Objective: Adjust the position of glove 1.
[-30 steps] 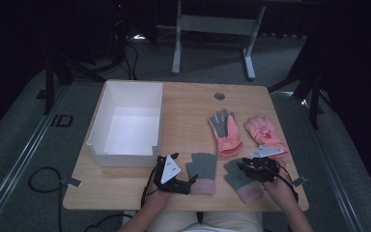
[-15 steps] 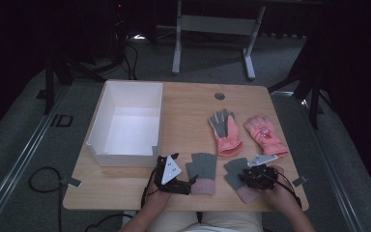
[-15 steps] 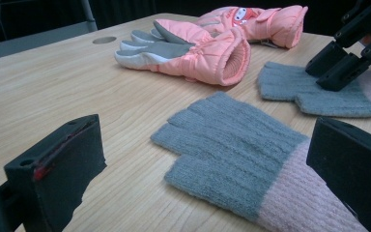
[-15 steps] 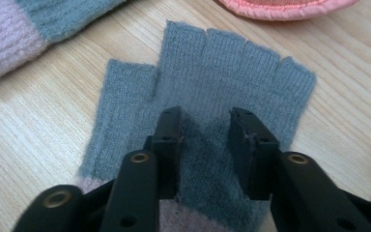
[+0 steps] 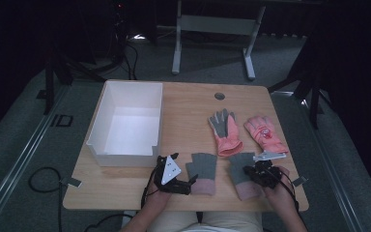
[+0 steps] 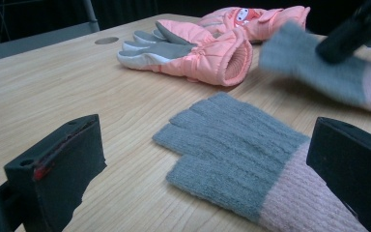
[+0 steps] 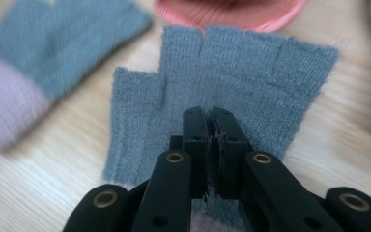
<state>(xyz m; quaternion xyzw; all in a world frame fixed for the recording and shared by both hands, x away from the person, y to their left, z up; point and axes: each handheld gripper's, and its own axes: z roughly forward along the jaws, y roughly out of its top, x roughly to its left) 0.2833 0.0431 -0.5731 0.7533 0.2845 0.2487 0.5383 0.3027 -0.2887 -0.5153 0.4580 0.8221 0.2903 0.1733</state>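
1. In the high view, two grey knitted fingerless gloves with pink cuffs lie side by side near the bottom edge of the wooden table, just above the person's hands.
2. The right gripper sits at the lower right of that view, on top of the right grey glove.
3. In the right gripper view, the gripper has its jaws pressed together in the lower middle of the frame, with a thin fold of the glove's knit pinched between the pads. The jaws have just been closing. The glove's short finger stubs spread toward the top of the frame, and its pink cuff lies at the bottom edge, under the jaws.
4. The left gripper rests at the lower middle of the high view, just left of the left grey glove.
5. In the left gripper view, its jaws stand wide apart at the lower left and lower right corners, holding nothing. The left glove lies flat on the wood between them, closer to the jaw at the right of the frame, with its cuff running toward the lower right corner.
6. A pair of padded pink gloves lies at the middle right of the high view, above the grey ones.
7. A white box stands open at the middle left of the high view.
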